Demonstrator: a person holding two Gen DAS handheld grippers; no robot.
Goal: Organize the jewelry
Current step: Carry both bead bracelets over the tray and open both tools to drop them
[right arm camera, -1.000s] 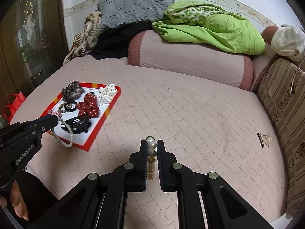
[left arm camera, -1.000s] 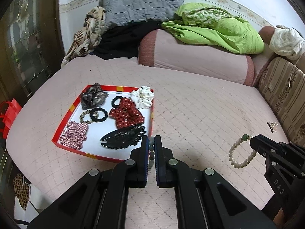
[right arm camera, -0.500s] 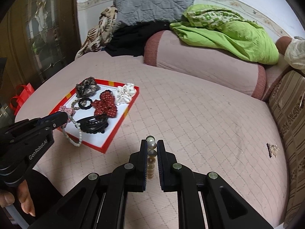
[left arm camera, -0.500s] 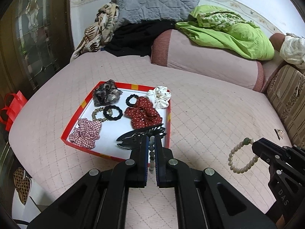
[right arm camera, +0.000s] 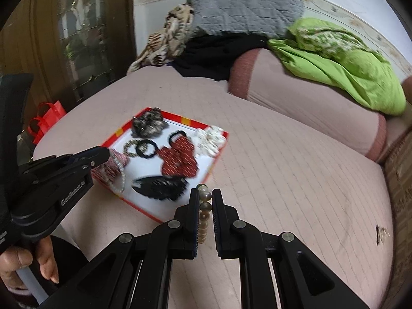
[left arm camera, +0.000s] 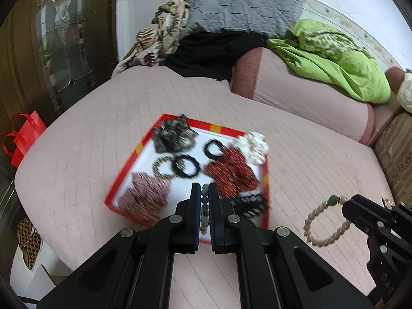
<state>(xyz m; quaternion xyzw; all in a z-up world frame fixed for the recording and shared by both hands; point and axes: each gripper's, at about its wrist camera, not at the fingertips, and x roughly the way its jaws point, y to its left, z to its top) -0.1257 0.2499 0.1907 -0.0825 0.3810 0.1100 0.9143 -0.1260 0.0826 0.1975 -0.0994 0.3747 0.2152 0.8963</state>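
Bracelets in both tools: left tool (left arm camera: 204, 193) pinches a grey bead bracelet (left arm camera: 205, 212) over the red tray (left arm camera: 123, 177); right tool (right arm camera: 205, 193) clamps a cream bracelet (left arm camera: 325, 221) beside it. Best lowered onto bare white tray floor, clear of scrunchies.

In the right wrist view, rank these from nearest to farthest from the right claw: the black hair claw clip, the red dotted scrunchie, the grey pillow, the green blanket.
1. Black hair clip, near corner of the red tray, just left of the right claw.
2. Red dotted scrunchie, behind the clip, mid tray.
3. Green blanket and grey pillow, both at the far wall, blanket right, pillow centre; too close to call.
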